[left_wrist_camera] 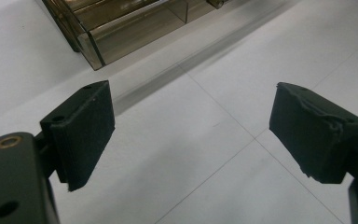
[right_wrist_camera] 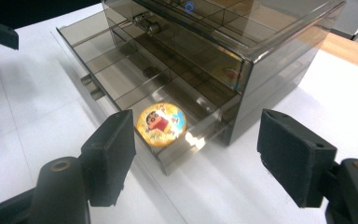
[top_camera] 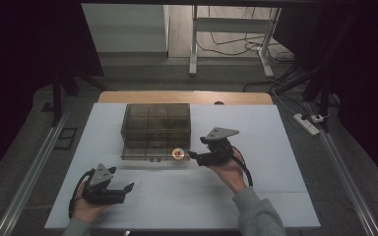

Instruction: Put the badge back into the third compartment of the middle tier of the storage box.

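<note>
While my right gripper (right_wrist_camera: 196,149) hovers with jaws spread, I see a round cartoon badge (right_wrist_camera: 161,124) lying in the right end of the open bottom drawer (right_wrist_camera: 121,79) of a smoky clear drawer box (top_camera: 156,129) at the middle of the white table (top_camera: 256,191). My left gripper (top_camera: 128,188), jaws also spread, sits near the table's front-left corner. Beyond the far edge, grey floor, cables (top_camera: 236,46) and a power strip (top_camera: 306,123). Only my right gripper view makes out the badge's cartoon.
</note>
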### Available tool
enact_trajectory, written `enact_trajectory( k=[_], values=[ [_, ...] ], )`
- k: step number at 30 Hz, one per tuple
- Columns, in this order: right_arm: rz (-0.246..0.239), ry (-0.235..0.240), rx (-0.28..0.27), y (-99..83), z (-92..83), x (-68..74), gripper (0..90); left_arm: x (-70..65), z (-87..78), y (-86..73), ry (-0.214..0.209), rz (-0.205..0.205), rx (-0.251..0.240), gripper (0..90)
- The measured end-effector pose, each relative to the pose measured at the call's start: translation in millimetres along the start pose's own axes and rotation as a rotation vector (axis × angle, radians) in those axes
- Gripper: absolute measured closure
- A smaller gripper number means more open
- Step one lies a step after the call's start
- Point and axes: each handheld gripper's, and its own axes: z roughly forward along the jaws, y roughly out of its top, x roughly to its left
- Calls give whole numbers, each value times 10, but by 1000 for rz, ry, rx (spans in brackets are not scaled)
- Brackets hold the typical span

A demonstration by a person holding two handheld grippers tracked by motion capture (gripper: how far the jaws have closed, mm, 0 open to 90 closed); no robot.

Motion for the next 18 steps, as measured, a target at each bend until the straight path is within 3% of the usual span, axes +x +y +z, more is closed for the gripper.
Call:
enact_trajectory(
  k=[18],
  values=[
    [13,-51,-17,-363,-529,-108,262,-7,13,-3,0,-3,4,147]
  ],
)
